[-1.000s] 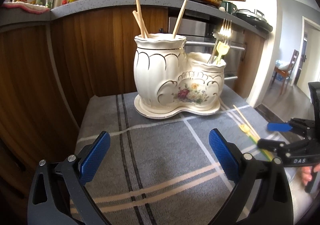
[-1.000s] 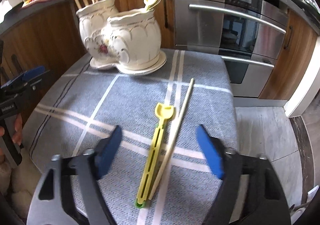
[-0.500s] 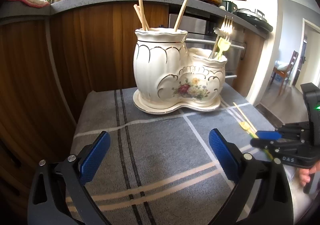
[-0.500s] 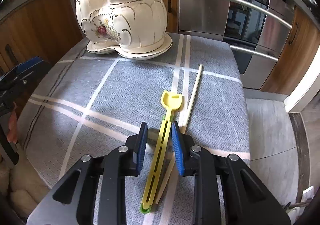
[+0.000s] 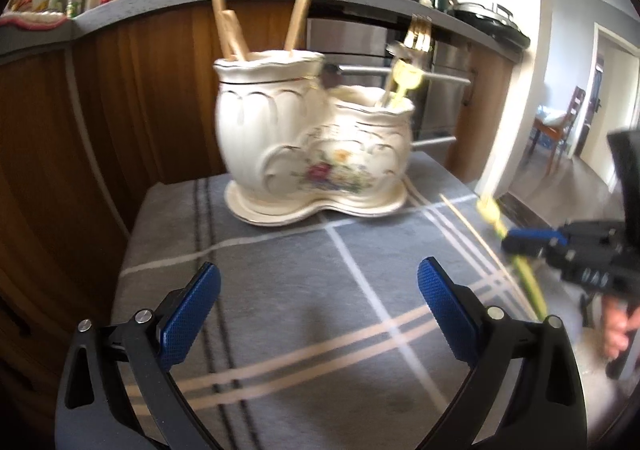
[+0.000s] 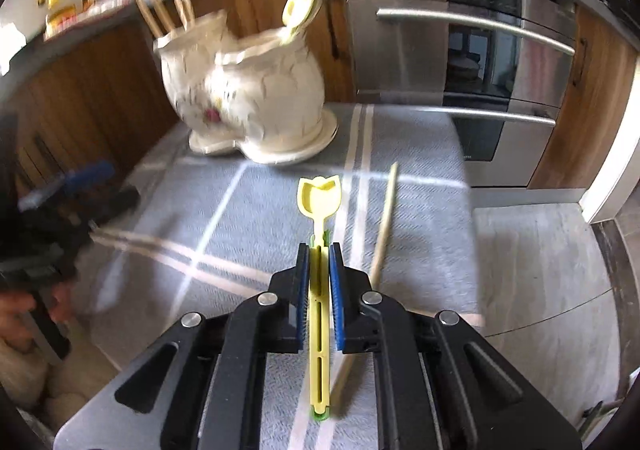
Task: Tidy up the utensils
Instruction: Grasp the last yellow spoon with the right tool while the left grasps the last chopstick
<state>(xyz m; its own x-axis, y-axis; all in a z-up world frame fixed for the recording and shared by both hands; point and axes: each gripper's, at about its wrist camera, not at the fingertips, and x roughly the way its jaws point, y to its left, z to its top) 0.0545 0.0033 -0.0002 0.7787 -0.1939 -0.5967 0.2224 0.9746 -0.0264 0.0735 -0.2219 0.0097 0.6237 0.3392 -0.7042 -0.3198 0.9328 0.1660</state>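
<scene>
My right gripper (image 6: 319, 250) is shut on a yellow plastic spoon (image 6: 320, 198), held by the handle and lifted off the cloth, bowl end pointing forward. In the left wrist view the spoon (image 5: 491, 211) and right gripper (image 5: 520, 240) show at the right edge. A single chopstick (image 6: 385, 215) lies on the cloth right of the spoon. The cream double ceramic holder (image 5: 312, 145) stands at the table's back, also seen in the right wrist view (image 6: 248, 89); its tall pot holds chopsticks (image 5: 230, 29), its low pot forks and a yellow utensil (image 5: 406, 75). My left gripper (image 5: 318, 304) is open and empty above the cloth.
A grey plaid cloth (image 5: 280, 290) covers the small table. Wooden cabinets (image 5: 120, 89) and a steel oven (image 6: 480, 69) stand behind it. The table edge drops to the floor (image 6: 540, 270) on the right.
My right gripper closed on the yellow spoon and lifted it off the cloth toward the holder. The left gripper stayed open and shifted a little.
</scene>
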